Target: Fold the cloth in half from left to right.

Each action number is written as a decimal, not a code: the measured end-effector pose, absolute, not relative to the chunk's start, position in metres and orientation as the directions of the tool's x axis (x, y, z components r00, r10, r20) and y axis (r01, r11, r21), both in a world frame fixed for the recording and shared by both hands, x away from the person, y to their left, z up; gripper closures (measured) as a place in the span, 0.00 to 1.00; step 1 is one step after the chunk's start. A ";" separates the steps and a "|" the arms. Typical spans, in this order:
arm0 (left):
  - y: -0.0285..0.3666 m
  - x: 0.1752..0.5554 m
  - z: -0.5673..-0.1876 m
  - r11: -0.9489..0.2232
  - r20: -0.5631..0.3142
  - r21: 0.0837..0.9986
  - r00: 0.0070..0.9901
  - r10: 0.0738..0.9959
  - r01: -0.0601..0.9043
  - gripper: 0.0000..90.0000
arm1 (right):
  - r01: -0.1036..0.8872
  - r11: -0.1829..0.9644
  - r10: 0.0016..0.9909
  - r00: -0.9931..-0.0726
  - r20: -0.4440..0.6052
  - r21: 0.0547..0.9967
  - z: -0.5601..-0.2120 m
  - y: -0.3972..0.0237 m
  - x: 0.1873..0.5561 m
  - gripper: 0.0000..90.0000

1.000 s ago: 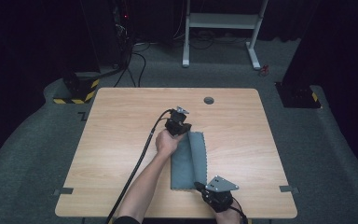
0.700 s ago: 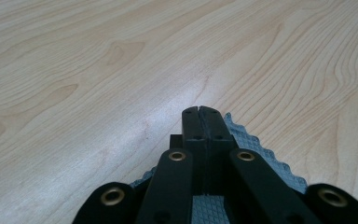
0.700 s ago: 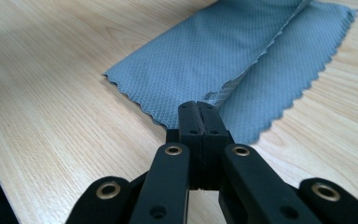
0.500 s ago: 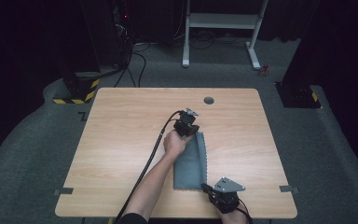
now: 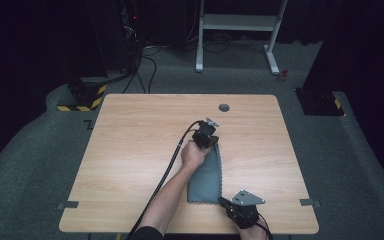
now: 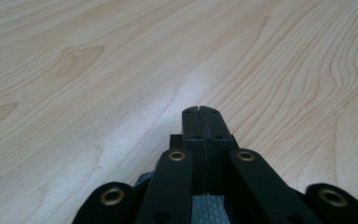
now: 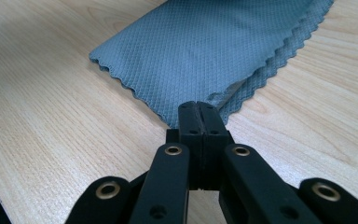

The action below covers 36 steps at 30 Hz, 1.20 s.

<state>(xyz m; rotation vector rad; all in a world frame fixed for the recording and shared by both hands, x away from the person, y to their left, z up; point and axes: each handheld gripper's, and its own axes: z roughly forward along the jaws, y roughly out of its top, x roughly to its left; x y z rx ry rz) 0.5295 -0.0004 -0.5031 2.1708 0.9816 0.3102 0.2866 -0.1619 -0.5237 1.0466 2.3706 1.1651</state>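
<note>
A grey cloth [image 5: 207,175] lies on the pale wood tabletop [image 5: 130,145], toward the person's side and a little right of the middle. It is folded into a long strip that runs away from the person, wider at the near end and narrowing toward the far end. Its weave is a fine diamond pattern, and its edges are cut in small scallops; along the right side two layers of scalloped edge lie one over the other, slightly offset.

The left gripper [image 5: 211,141] sits at the far end of the strip, the left hand [image 5: 194,156] resting over the cloth there. Its fingers [image 6: 192,123] are pressed together, and in the left gripper view a bit of the grey weave shows between them near their base, so it has the cloth pinched.

The right gripper [image 5: 224,201] is at the near right corner of the strip, close to the tabletop's front edge. Its fingers [image 7: 190,119] are closed tight on that corner, where the cloth bunches slightly.
</note>
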 end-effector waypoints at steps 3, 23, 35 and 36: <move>-0.002 0.529 -0.505 -0.442 -0.086 0.697 0.678 0.730 0.564 1.00 | 0.485 0.412 0.722 -0.690 0.047 0.771 -0.525 -0.161 0.287 1.00; 0.075 0.447 -0.490 -0.445 0.013 0.737 0.647 0.762 0.509 0.48 | 0.461 0.390 0.734 -0.679 0.033 0.797 -0.491 -0.172 0.377 0.81; 0.097 0.415 -0.515 -0.439 0.023 0.715 0.610 0.792 0.544 0.47 | 0.479 0.466 0.752 -0.657 -0.048 0.744 -0.506 -0.124 0.455 0.82; 0.097 0.415 -0.516 -0.437 0.020 0.715 0.609 0.793 0.546 0.47 | 0.485 0.455 0.762 -0.646 -0.045 0.747 -0.507 -0.124 0.460 0.82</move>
